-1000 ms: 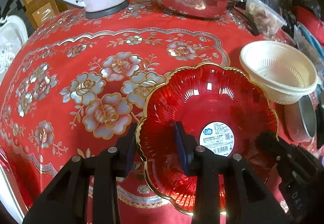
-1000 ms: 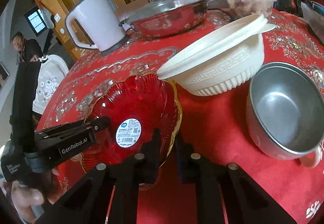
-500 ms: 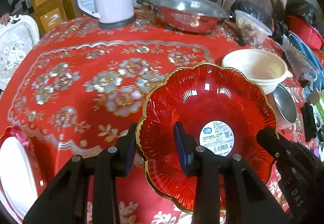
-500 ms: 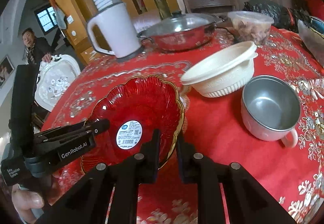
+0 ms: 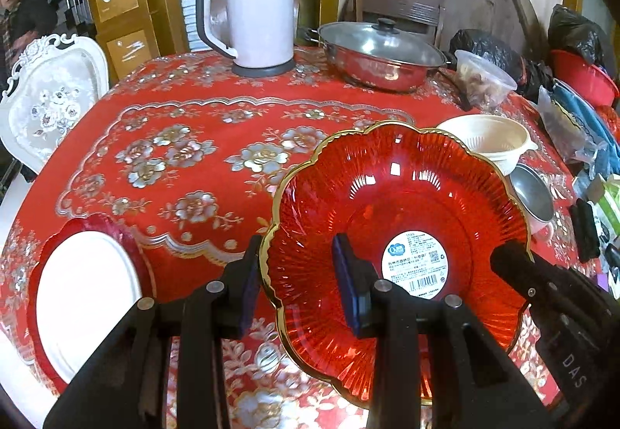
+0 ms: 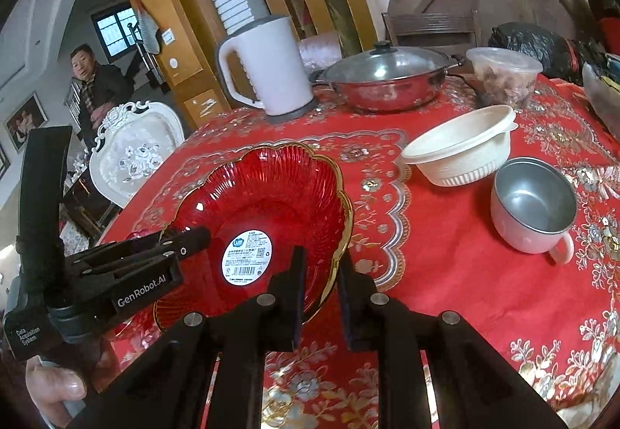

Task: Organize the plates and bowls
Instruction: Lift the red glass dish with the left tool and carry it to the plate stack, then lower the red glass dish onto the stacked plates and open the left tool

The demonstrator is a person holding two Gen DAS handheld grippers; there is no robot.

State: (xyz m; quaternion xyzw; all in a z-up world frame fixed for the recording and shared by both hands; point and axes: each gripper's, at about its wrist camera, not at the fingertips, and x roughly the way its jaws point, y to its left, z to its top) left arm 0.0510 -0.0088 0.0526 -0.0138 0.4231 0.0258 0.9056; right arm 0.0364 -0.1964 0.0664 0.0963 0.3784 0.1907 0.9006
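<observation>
A red scalloped glass bowl (image 5: 403, 204) with a gold rim and a white label hangs above the table, held from both sides. My left gripper (image 5: 298, 285) is shut on its left rim. My right gripper (image 6: 321, 285) is shut on the opposite rim of the red bowl (image 6: 267, 204). A red plate with a white plate on it (image 5: 81, 297) lies at the table's near left. A cream plastic bowl (image 6: 461, 150) and a grey metal cup (image 6: 531, 204) stand on the right; both also show past the red bowl as the cream bowl (image 5: 492, 142) and cup (image 5: 533, 196).
A white kettle (image 5: 254, 14), a lidded steel pot (image 5: 381, 55) and a clear food tub (image 5: 484, 80) stand at the back of the red flowered tablecloth (image 5: 186, 157). Bags and clutter (image 5: 573, 119) crowd the right edge. A white chair (image 5: 50, 103) and a person stand at the left.
Both grippers have lifted the red bowl up and toward the near side; the table looks farther below, and the white plate on the red plate has come into view at the left.
</observation>
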